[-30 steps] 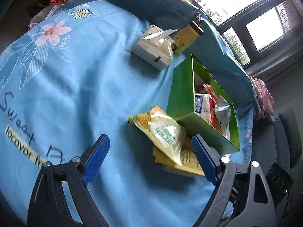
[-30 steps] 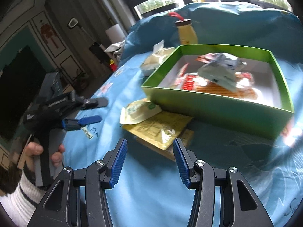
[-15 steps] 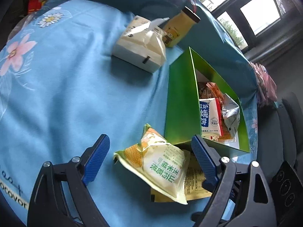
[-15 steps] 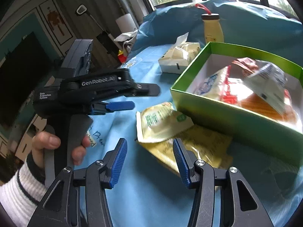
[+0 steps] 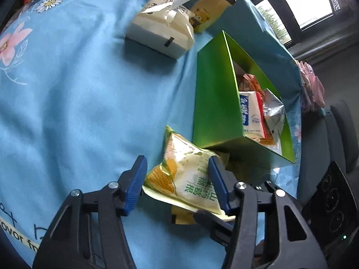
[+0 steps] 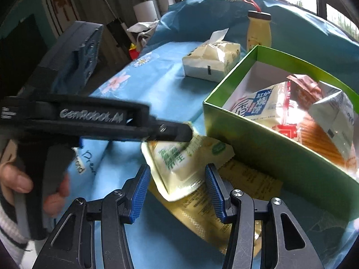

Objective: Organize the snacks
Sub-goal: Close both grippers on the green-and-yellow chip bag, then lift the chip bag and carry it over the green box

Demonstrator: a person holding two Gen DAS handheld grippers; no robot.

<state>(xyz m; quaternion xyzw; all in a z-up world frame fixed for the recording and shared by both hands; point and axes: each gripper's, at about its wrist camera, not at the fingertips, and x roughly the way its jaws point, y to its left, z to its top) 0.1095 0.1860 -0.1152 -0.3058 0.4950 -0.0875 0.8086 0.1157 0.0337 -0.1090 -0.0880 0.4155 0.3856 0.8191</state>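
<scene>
Left tool [image 5: 177, 182] narrowed, right tool [image 6: 177, 187] half-spread

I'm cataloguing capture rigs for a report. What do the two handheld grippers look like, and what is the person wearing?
Both the left gripper and the right gripper have black, open-framed finger arms with silver pivot screws and ribbed blue pads. Seen from the right wrist camera, the left one's black body bears white "GenRobot.AI" lettering above a pistol-style handle. The sleeve is white knit with dark stripes.
</scene>
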